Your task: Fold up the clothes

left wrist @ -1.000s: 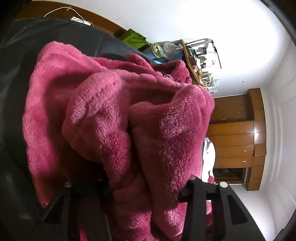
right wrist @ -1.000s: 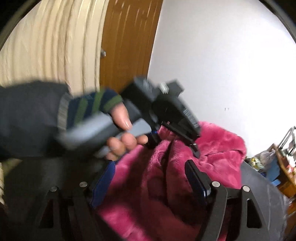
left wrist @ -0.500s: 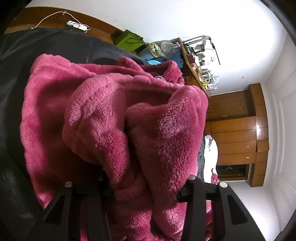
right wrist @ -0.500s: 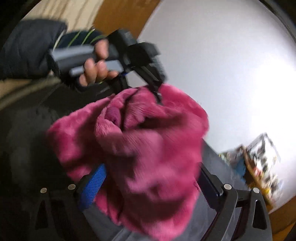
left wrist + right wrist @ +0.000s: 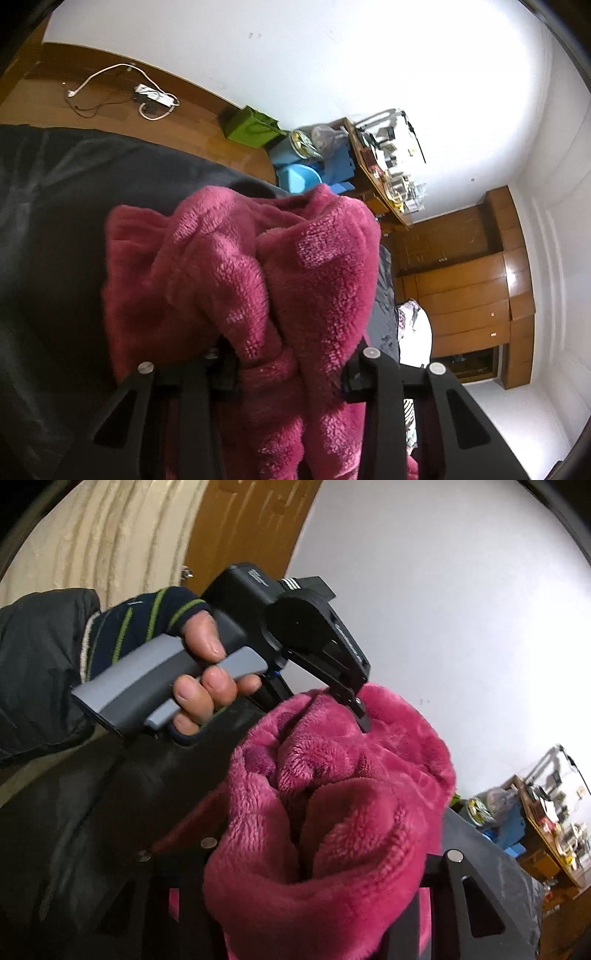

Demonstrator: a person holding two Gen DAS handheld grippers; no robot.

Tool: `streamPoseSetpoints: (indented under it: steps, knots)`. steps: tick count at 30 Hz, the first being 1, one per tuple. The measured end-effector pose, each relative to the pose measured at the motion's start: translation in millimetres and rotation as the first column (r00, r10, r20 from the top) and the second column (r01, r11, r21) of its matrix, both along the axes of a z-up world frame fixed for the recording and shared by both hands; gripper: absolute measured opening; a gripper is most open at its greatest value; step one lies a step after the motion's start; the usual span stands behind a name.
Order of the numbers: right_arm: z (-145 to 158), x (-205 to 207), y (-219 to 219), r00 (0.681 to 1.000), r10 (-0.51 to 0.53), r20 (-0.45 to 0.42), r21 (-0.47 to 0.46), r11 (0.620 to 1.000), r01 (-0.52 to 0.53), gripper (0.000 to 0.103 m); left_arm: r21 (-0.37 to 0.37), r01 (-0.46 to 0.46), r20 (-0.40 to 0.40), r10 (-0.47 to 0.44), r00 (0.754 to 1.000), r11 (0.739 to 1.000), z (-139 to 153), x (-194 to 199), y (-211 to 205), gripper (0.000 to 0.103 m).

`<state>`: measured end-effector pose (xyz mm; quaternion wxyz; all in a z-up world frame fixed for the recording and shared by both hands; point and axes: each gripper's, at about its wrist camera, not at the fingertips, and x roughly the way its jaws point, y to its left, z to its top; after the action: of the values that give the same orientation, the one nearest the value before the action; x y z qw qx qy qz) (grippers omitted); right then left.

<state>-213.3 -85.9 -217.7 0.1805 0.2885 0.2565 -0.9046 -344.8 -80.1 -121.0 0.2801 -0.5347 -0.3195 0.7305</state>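
Observation:
A fluffy magenta fleece garment [image 5: 258, 288] hangs bunched and lifted off the dark bed cover [image 5: 55, 221]. My left gripper [image 5: 288, 369] is shut on a thick fold of it, which hides the fingertips. In the right wrist view the same fleece garment [image 5: 332, 830] fills the space between the fingers of my right gripper [image 5: 317, 871], which is shut on it. The left gripper [image 5: 354, 701] shows there too, held in a person's hand [image 5: 207, 675], its tips buried in the top of the fleece.
Wooden floor with a white power strip [image 5: 155, 99], a green bag [image 5: 251, 125], a blue tub [image 5: 299, 177] and a cluttered desk [image 5: 388, 162] lie beyond the bed. A wooden wardrobe [image 5: 472, 288] stands at right. A wooden door [image 5: 240, 528] and cream curtain [image 5: 92, 542] are behind the hand.
The garment has been lifted higher off the bed and bunches tighter. The right gripper has closed onto the fleece, and the left hand's gripper swung back toward the centre of the right view.

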Motion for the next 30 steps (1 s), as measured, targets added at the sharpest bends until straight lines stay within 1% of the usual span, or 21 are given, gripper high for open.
streamPoseSetpoints:
  steps: [2, 4, 6, 8, 10, 11, 12, 13, 14, 15, 16, 17, 19, 20, 21, 22, 25, 27, 28, 30]
  knots:
    - [-2.0, 0.9, -16.7, 1.000, 0.029, 0.000, 0.014, 0.999, -0.029, 0.046, 0.010, -0.011, -0.005, 0.011, 1.000, 1.000, -5.0, 3.8, -21.5, 0.040]
    - [-5.6, 1.9, -33.7, 0.998, 0.060, 0.003, 0.033, 0.998, -0.060, 0.046, -0.008, -0.011, -0.003, 0.011, 1.000, 1.000, -16.6, 2.2, -33.6, 0.040]
    - [-23.9, 2.0, -50.1, 0.995, 0.098, 0.029, 0.082, 0.992, -0.100, 0.046, -0.049, -0.003, 0.019, 0.004, 1.000, 0.999, -35.6, 1.5, -40.9, 0.040]
    - [-52.2, -0.4, -61.2, 0.990, 0.119, 0.072, 0.137, 0.982, -0.128, 0.046, -0.082, 0.001, 0.039, 0.002, 0.999, 0.997, -57.5, 4.5, -47.0, 0.042]
    - [-74.7, 0.4, -67.4, 0.987, 0.131, 0.088, 0.191, 0.971, -0.146, 0.047, -0.079, -0.007, 0.037, 0.010, 0.999, 0.997, -73.4, 8.7, -51.2, 0.046]
    - [-83.5, 2.5, -70.3, 0.987, 0.141, 0.078, 0.221, 0.963, -0.155, 0.048, -0.070, -0.014, 0.031, 0.016, 0.999, 0.997, -79.4, 10.1, -52.8, 0.048]
    - [-90.3, 4.8, -73.1, 0.986, 0.152, 0.064, 0.248, 0.955, -0.163, 0.052, -0.062, -0.020, 0.023, 0.021, 1.000, 0.998, -83.5, 11.0, -53.2, 0.050]
    - [-96.8, 6.8, -76.0, 0.985, 0.164, 0.053, 0.275, 0.946, -0.172, 0.056, -0.059, -0.024, 0.017, 0.025, 1.000, 0.998, -87.2, 11.8, -53.0, 0.053]
    - [-102.2, 7.7, -78.9, 0.983, 0.176, 0.052, 0.296, 0.937, -0.183, 0.064, -0.067, -0.028, 0.012, 0.029, 1.000, 0.997, -89.3, 12.3, -53.5, 0.057]
    - [-106.4, 8.8, -81.2, 0.981, 0.186, 0.049, 0.311, 0.931, -0.192, 0.070, -0.083, -0.033, 0.007, 0.033, 0.999, 0.996, -90.3, 12.7, -54.5, 0.063]
    - [-108.5, 9.6, -82.4, 0.981, 0.189, 0.046, 0.312, 0.930, -0.194, 0.073, -0.104, -0.040, 0.005, 0.041, 0.999, 0.994, -91.4, 13.5, -55.6, 0.083]
    - [-108.4, 9.6, -82.9, 0.981, 0.186, 0.051, 0.300, 0.934, -0.192, 0.076, -0.131, -0.050, 0.007, 0.051, 0.999, 0.990, -92.5, 14.6, -56.8, 0.091]
    - [-105.7, 8.3, -83.3, 0.981, 0.181, 0.067, 0.272, 0.943, -0.192, 0.079, -0.172, -0.066, 0.006, 0.068, 0.998, 0.983, -92.7, 17.8, -59.5, 0.091]
    - [-102.3, 7.1, -82.5, 0.980, 0.182, 0.085, 0.248, 0.949, -0.197, 0.083, -0.178, -0.071, 0.002, 0.073, 0.997, 0.981, -90.4, 20.4, -61.2, 0.091]
    - [-98.0, 6.0, -81.0, 0.976, 0.187, 0.108, 0.215, 0.955, -0.206, 0.087, -0.184, -0.076, -0.002, 0.077, 0.997, 0.980, -88.0, 23.1, -62.8, 0.091]
    - [-92.5, 5.0, -79.1, 0.972, 0.193, 0.133, 0.178, 0.960, -0.215, 0.088, -0.202, -0.080, -0.013, 0.079, 0.997, 0.976, -83.9, 25.5, -62.7, 0.091]
    - [-60.6, 8.4, -68.1, 0.953, 0.232, 0.194, 0.017, 0.971, -0.240, 0.089, -0.281, -0.101, -0.052, 0.090, 0.995, 0.954, -67.4, 33.8, -64.0, 0.091]
    - [-30.3, 19.4, -55.1, 0.940, 0.279, 0.197, -0.119, 0.958, -0.260, 0.089, -0.320, -0.129, -0.077, 0.109, 0.991, 0.939, -52.3, 41.4, -68.7, 0.091]
    - [-15.9, 27.2, -47.8, 0.939, 0.295, 0.178, -0.164, 0.949, -0.267, 0.089, -0.329, -0.144, -0.091, 0.120, 0.989, 0.933, -44.3, 44.6, -71.0, 0.091]
    - [11.1, 43.0, -30.5, 0.949, 0.291, 0.118, -0.217, 0.940, -0.262, 0.089, -0.327, -0.175, -0.123, 0.142, 0.982, 0.929, -26.1, 50.8, -73.4, 0.091]
